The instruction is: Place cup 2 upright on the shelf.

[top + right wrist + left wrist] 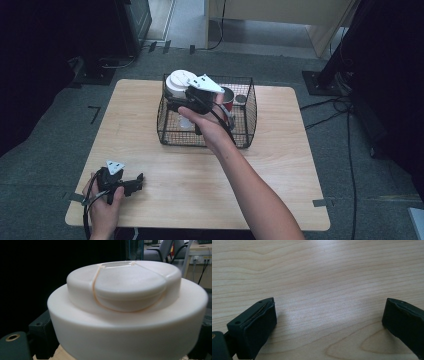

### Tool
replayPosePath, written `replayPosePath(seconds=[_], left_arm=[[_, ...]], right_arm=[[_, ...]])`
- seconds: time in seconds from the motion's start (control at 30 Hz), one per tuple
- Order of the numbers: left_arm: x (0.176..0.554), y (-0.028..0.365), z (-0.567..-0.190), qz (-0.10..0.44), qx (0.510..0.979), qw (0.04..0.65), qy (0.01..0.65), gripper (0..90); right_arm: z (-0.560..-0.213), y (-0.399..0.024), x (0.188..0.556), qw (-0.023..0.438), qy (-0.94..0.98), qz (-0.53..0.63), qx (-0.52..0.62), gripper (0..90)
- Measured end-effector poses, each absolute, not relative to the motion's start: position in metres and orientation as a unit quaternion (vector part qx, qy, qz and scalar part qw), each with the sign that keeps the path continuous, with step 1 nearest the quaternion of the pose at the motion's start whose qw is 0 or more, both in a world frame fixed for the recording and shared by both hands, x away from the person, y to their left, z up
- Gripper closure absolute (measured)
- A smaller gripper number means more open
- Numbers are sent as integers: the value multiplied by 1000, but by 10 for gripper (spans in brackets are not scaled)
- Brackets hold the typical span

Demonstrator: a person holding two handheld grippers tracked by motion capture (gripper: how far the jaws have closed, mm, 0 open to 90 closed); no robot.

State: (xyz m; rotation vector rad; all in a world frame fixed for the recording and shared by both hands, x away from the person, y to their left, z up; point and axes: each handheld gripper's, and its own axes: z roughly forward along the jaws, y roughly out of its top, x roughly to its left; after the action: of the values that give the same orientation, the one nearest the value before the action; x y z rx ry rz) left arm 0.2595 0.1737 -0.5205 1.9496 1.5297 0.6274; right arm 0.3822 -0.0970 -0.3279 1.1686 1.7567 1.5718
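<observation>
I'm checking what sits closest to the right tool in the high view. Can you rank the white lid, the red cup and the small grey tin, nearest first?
Measured from the right tool:
1. White lid: between its jaws, at the basket's back left.
2. Red cup: just to its right, inside the basket.
3. Small grey tin: farther right, by the basket's back right wall.

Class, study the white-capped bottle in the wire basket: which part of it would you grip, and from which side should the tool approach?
Grip the wide white cap, coming down from above. The bottle stands upright at the basket's far left corner, so mesh walls block its sides, while the cap rises over the rim. Its straight round edge suits flat jaws, and the right tool already sits astride it.
</observation>
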Motion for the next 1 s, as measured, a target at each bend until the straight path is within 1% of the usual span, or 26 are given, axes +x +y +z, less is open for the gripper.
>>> replayPosePath(seconds=[0.17,0.53,1.0], left_arm=[[260,174,-520,235,731,288,573,0],[260,174,-521,235,730,289,573,0],[259,174,-521,235,731,288,573,0]], right_arm=[[-337,-92,397,265,649,568,431,94],[-367,-85,415,267,652,555,443,94],[-394,-85,422,272,657,539,452,94]])
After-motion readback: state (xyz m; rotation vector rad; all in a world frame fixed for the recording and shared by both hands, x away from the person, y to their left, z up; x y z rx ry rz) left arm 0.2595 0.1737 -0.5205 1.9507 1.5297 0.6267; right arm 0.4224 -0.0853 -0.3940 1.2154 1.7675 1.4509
